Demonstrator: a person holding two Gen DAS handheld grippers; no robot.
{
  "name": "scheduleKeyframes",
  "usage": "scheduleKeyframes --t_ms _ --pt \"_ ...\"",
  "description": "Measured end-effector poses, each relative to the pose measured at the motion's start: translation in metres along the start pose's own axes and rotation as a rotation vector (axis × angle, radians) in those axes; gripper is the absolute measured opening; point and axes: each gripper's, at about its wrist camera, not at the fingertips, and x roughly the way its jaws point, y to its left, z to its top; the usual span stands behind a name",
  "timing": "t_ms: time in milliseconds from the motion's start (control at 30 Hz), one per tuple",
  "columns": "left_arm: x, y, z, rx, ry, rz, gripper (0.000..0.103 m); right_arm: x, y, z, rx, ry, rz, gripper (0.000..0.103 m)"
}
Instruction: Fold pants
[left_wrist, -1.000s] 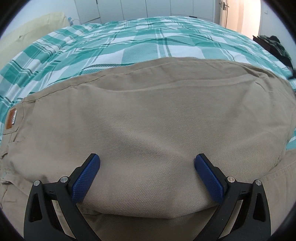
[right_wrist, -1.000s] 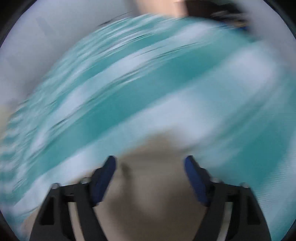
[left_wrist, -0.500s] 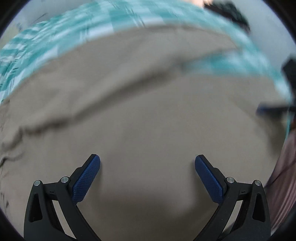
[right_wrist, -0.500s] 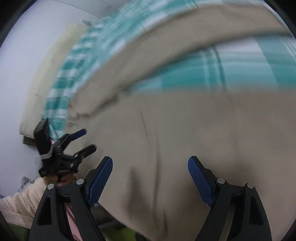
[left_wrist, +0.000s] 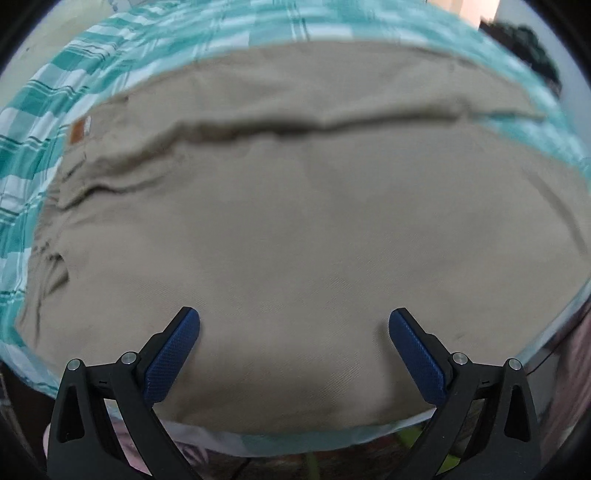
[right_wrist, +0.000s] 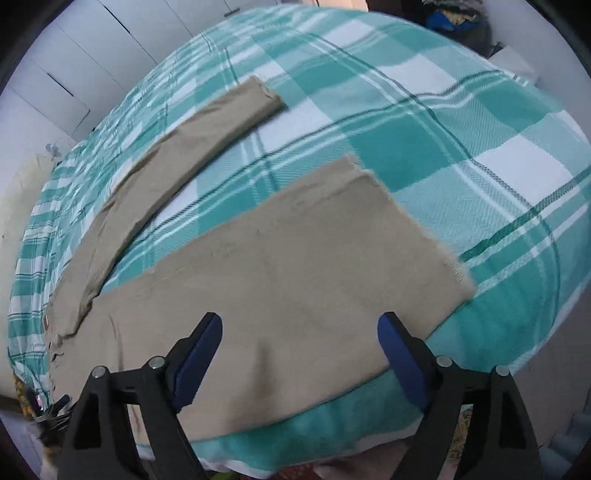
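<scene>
Left wrist view: left tool (left_wrist: 293, 347) spread wide, nothing pinched, hovering over the near edge of the tan pants (left_wrist: 295, 229), which lie flat on the bed (left_wrist: 33, 110) with its teal plaid cover; brown label (left_wrist: 77, 130) at far left. Right wrist view: right tool (right_wrist: 300, 350) also spread, empty, above the nearer leg; two legs splayed apart, far leg (right_wrist: 199, 125) angled away.

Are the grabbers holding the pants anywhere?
No. Both the left gripper and right gripper are open above the pants, holding nothing.
</scene>
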Motion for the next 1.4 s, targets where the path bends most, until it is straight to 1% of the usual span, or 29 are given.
scheduleKeyframes --t_ms 33,67,133,167,200,233,300,367,433,467,500,567,633,667,733,800,867,933,1000,1067,1133,1200,1233,1267,1300,1400 --pt "-0.009 0.007 0.011 -0.021 -0.036 -0.011 0.102 -0.003 0.008 -0.005 0.009 -0.002 0.018 0.086" --pt "-0.012 0.011 0.024 -0.035 -0.067 -0.005 0.102 -0.003 0.017 -0.008 0.014 -0.006 0.036 0.086" --pt "-0.018 0.028 0.054 -0.056 -0.132 0.033 0.103 0.000 0.042 -0.019 -0.004 -0.017 0.048 0.086" --pt "-0.017 0.042 0.076 -0.073 -0.178 0.082 0.103 0.004 0.063 -0.026 -0.016 -0.023 0.050 0.086" --pt "-0.013 0.049 0.092 -0.088 -0.204 0.121 0.103 0.006 0.077 -0.029 -0.030 -0.028 0.053 0.086" --pt "-0.004 0.064 0.111 -0.113 -0.225 0.177 0.103 0.007 0.088 -0.033 -0.048 -0.031 0.060 0.086" --pt "0.019 0.095 0.134 -0.176 -0.207 0.246 0.103 0.013 0.109 -0.038 -0.085 -0.024 0.069 0.086" --pt "0.049 0.130 0.140 -0.260 -0.149 0.285 0.103 0.020 0.127 -0.046 -0.124 -0.004 0.063 0.086" --pt "0.082 0.160 0.127 -0.327 -0.045 0.320 0.103 0.027 0.139 -0.053 -0.157 0.028 0.058 0.086" --pt "0.094 0.172 0.116 -0.343 -0.014 0.310 0.103 0.030 0.142 -0.055 -0.170 0.039 0.059 0.086" --pt "0.094 0.177 0.107 -0.344 -0.035 0.294 0.103 0.034 0.146 -0.057 -0.183 0.048 0.054 0.086" --pt "0.080 0.181 0.091 -0.333 -0.056 0.298 0.103 0.040 0.153 -0.063 -0.216 0.062 0.027 0.086" --pt "0.067 0.181 0.088 -0.326 -0.049 0.291 0.102 0.042 0.159 -0.066 -0.242 0.068 0.009 0.086" --pt "0.057 0.180 0.088 -0.322 -0.059 0.294 0.103 0.042 0.163 -0.067 -0.251 0.070 0.008 0.086" --pt "0.040 0.172 0.088 -0.312 -0.101 0.270 0.103 0.041 0.174 -0.065 -0.271 0.071 0.023 0.086" --pt "0.024 0.162 0.098 -0.300 -0.149 0.234 0.103 0.038 0.185 -0.062 -0.302 0.067 0.030 0.086" --pt "0.015 0.148 0.115 -0.297 -0.193 0.202 0.103 0.034 0.204 -0.054 -0.357 0.056 0.040 0.086" --pt "0.013 0.135 0.133 -0.298 -0.217 0.171 0.103 0.031 0.220 -0.045 -0.401 0.042 0.051 0.086" --pt "0.020 0.119 0.148 -0.294 -0.222 0.173 0.103 0.031 0.245 -0.030 -0.457 0.019 0.062 0.086" --pt "0.041 0.113 0.156 -0.308 -0.198 0.196 0.103 0.031 0.268 -0.016 -0.497 -0.006 0.086 0.086" --pt "0.069 0.114 0.153 -0.324 -0.145 0.198 0.103 0.032 0.296 0.000 -0.555 -0.059 0.120 0.086" --pt "0.100 0.112 0.140 -0.316 -0.067 0.198 0.103 0.038 0.316 0.013 -0.606 -0.113 0.117 0.086" --pt "0.110 0.111 0.133 -0.296 -0.067 0.197 0.103 0.043 0.327 0.020 -0.629 -0.138 0.115 0.086" --pt "0.111 0.107 0.124 -0.259 -0.128 0.208 0.102 0.053 0.339 0.030 -0.649 -0.157 0.113 0.086" --pt "0.110 0.106 0.118 -0.254 -0.168 0.209 0.102 0.059 0.346 0.036 -0.657 -0.163 0.113 0.086" --pt "0.112 0.105 0.117 -0.256 -0.176 0.213 0.102 0.094 0.374 0.058 -0.671 -0.150 0.115 0.086"
